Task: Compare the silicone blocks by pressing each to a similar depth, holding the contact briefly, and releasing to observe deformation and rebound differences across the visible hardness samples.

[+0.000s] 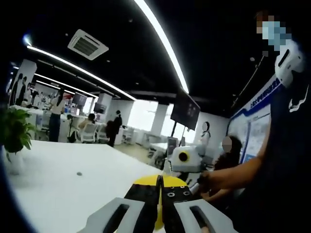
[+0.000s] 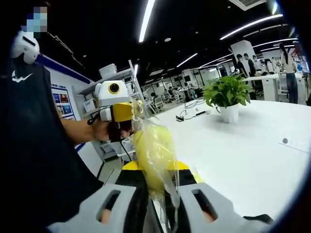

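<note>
Bagged yellow block (image 2: 151,154) clamped in my right gripper (image 2: 156,194).
Left gripper (image 1: 159,204) fingers together, empty; I'd squeeze gently, hold, release over the surface (image 2: 252,145).

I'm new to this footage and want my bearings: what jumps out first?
In the right gripper view, the right tool pinches a yellow object in clear plastic wrap, with the left tool holding its far end. Behind, a potted plant stands on the white table.

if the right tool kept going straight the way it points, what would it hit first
Probably the left tool, held in a hand just beyond the yellow bagged item that the right tool grips. Depth is unclear, so it might pass beside it.
</note>
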`<move>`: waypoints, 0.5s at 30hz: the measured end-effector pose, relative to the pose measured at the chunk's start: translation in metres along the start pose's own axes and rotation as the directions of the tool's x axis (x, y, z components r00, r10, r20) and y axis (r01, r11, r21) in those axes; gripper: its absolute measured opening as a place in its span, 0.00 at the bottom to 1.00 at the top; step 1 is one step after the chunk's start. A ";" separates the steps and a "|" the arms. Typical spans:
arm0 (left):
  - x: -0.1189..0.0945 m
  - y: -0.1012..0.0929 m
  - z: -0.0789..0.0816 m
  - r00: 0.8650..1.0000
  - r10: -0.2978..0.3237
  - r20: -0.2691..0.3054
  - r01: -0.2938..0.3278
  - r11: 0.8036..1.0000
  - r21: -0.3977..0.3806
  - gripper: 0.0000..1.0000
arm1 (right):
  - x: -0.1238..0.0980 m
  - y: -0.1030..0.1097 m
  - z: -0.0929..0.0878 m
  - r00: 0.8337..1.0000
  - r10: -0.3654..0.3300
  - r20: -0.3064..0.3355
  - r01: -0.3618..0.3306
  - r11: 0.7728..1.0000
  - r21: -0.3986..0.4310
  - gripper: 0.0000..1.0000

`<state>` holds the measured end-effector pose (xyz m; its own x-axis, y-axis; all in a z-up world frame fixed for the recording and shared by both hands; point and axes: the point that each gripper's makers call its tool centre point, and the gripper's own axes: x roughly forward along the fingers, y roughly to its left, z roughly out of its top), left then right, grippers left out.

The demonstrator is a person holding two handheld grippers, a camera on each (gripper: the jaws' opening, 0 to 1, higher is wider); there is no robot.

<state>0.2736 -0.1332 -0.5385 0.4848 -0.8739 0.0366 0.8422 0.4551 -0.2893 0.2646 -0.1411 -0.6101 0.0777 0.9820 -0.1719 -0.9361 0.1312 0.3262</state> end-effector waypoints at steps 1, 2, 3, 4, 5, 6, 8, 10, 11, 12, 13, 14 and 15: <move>-0.001 0.000 -0.001 1.000 0.005 -0.005 -0.005 1.000 -0.024 0.00 | 0.001 0.000 -0.001 1.000 -0.002 -0.004 0.002 1.000 -0.006 0.06; -0.002 0.001 -0.002 1.000 0.005 -0.004 -0.005 1.000 -0.024 0.00 | 0.001 0.000 -0.002 1.000 -0.003 -0.007 0.003 1.000 -0.009 0.06; -0.003 0.000 -0.003 1.000 0.005 -0.005 -0.005 1.000 -0.014 0.00 | 0.002 0.000 -0.003 1.000 -0.003 -0.009 0.003 1.000 -0.009 0.05; -0.004 -0.001 -0.003 1.000 0.007 -0.006 -0.007 1.000 -0.008 0.00 | 0.002 0.002 -0.003 1.000 0.001 -0.012 -0.001 1.000 -0.006 0.05; -0.005 -0.002 -0.004 1.000 0.008 -0.008 -0.008 1.000 0.000 0.00 | 0.002 0.003 -0.004 1.000 0.002 -0.012 -0.002 1.000 -0.007 0.05; -0.005 -0.002 -0.004 1.000 0.007 -0.009 -0.007 1.000 0.010 0.00 | 0.002 0.003 -0.004 1.000 0.001 -0.013 -0.002 1.000 -0.006 0.05; -0.006 -0.004 -0.005 1.000 0.012 -0.014 -0.011 0.999 0.035 0.00 | 0.002 0.003 -0.005 1.000 -0.001 -0.016 0.001 1.000 -0.007 0.05; -0.006 -0.003 -0.006 1.000 0.020 -0.018 -0.018 0.998 0.063 0.00 | 0.003 0.003 -0.006 1.000 -0.006 -0.022 0.006 1.000 -0.001 0.05; -0.006 -0.003 -0.006 1.000 0.016 -0.019 -0.015 0.998 0.055 0.00 | 0.002 0.003 -0.006 1.000 -0.007 -0.021 0.007 1.000 -0.002 0.06; -0.006 -0.003 -0.005 1.000 0.008 -0.019 -0.007 1.000 0.031 0.00 | 0.002 0.003 -0.005 1.000 -0.008 -0.019 0.008 1.000 -0.001 0.06; -0.006 -0.001 -0.005 1.000 0.009 -0.018 -0.009 0.999 0.031 0.00 | 0.002 0.004 -0.006 1.000 -0.007 -0.021 0.007 1.000 0.001 0.06; -0.005 -0.002 -0.006 1.000 0.010 -0.021 -0.009 0.999 0.031 0.00 | 0.002 0.004 -0.006 1.000 -0.007 -0.022 0.008 1.000 0.001 0.06; -0.005 -0.002 -0.006 1.000 0.009 -0.024 -0.009 0.999 0.035 0.00 | 0.001 0.004 -0.007 1.000 -0.010 -0.025 0.010 1.000 0.000 0.06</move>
<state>0.2682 -0.1304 -0.5442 0.4869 -0.8734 0.0106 0.8458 0.4684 -0.2554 0.2590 -0.1401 -0.6156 0.0787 0.9770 -0.1981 -0.9354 0.1412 0.3243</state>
